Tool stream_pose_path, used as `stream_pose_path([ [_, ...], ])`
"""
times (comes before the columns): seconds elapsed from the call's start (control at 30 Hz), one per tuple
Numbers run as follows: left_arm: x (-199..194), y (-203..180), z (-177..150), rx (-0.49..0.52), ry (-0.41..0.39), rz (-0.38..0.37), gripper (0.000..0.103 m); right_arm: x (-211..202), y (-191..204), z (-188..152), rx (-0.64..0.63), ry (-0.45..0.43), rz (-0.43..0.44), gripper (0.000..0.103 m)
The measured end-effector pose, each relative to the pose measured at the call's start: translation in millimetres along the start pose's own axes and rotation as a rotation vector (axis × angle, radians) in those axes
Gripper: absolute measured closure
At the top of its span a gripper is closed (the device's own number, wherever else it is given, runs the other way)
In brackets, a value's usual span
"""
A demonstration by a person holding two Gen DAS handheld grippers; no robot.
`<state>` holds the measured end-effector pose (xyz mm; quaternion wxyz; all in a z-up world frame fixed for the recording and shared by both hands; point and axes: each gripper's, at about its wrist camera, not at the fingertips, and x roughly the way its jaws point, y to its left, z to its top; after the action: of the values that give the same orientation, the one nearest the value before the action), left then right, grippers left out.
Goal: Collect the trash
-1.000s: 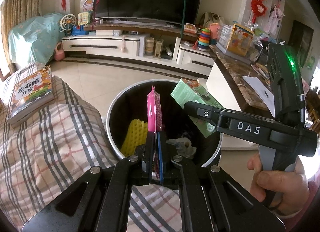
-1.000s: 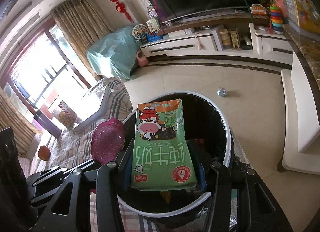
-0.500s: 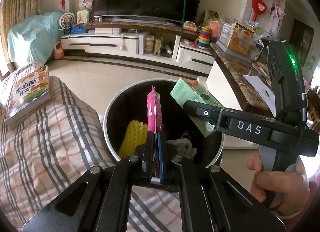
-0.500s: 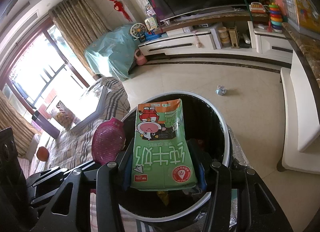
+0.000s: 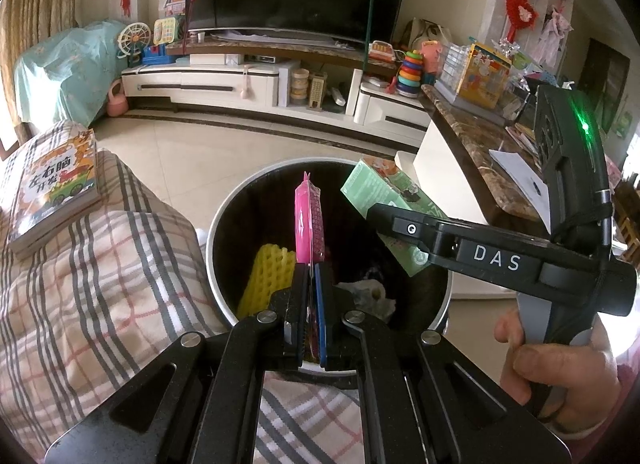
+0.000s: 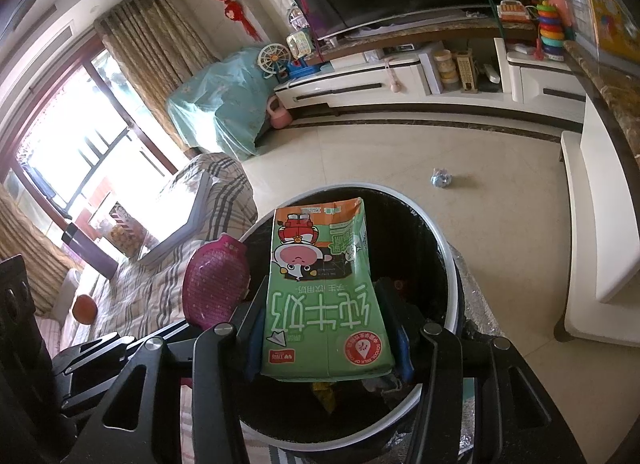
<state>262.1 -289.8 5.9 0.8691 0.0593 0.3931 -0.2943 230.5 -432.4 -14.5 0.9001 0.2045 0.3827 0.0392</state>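
Over bin [image 5: 224, 219] | L tongs [image 5: 311, 318] grip pink packet [image 5: 308, 219] | R tongs [image 6: 326, 338] grip milk carton [image 6: 324, 300]

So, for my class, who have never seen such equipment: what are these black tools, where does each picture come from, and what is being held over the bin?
There is no robot here. A person holds a hand tool in each hand, and each tool has two fingers that pinch and a wide-angle camera that looks forward along them.

In the left tool's picture, the left gripper pinches a thin pink packet, seen edge-on, over the open bin. The right tool, with the hand that grips it, reaches in from the side.

In the right tool's picture, the right gripper clamps a green milk carton over the same bin. The pink packet shows beside it, face-on.

Inside the bin lie a yellow foam net and some crumpled paper. A plaid-covered sofa stands next to the bin, with a book on it.
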Motion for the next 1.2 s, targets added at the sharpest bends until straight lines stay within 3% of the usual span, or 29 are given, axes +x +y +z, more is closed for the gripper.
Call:
stream_pose_path([
  [0.23, 0.3, -0.3, 5.2, 0.002, 0.005, 0.011, 0.097, 1.2, -2.4, 2.9, 0.024, 0.005, 0.008, 0.048],
  [0.3, -1.2, 1.0, 4.8, -0.007, 0.004, 0.019, 0.09, -2.0, -4.5, 3.2, 0.036, -0.003, 0.009, 0.044],
  [0.37, -4.1, 3.5, 2.7, -0.018, -0.004, 0.032, 0.075, -6.7, -5.0, 3.0, 0.039, -0.016, 0.01, 0.039],
  [0.53, -16.6, 9.9, -4.0, -0.047, -0.02, 0.039, 0.065, -20.6, -2.3, -1.1, 0.043, -0.044, 0.018, 0.03],
  [0.67, -32.7, 13.1, -11.6, -0.064, -0.049, 0.06, 0.042, -29.3, 4.4, -6.4, 0.038, -0.055, 0.017, 0.024],
  [0.83, -56.1, 21.6, -30.1, -0.116, -0.079, 0.074, 0.028, -40.9, 12.7, -16.6, 0.043, -0.056, 0.021, 0.019],
  [1.2, -106.4, 33.8, -90.5, -0.219, -0.138, 0.074, 0.021, -87.7, 45.8, -79.1, -0.006, -0.16, 0.004, 0.011],
])
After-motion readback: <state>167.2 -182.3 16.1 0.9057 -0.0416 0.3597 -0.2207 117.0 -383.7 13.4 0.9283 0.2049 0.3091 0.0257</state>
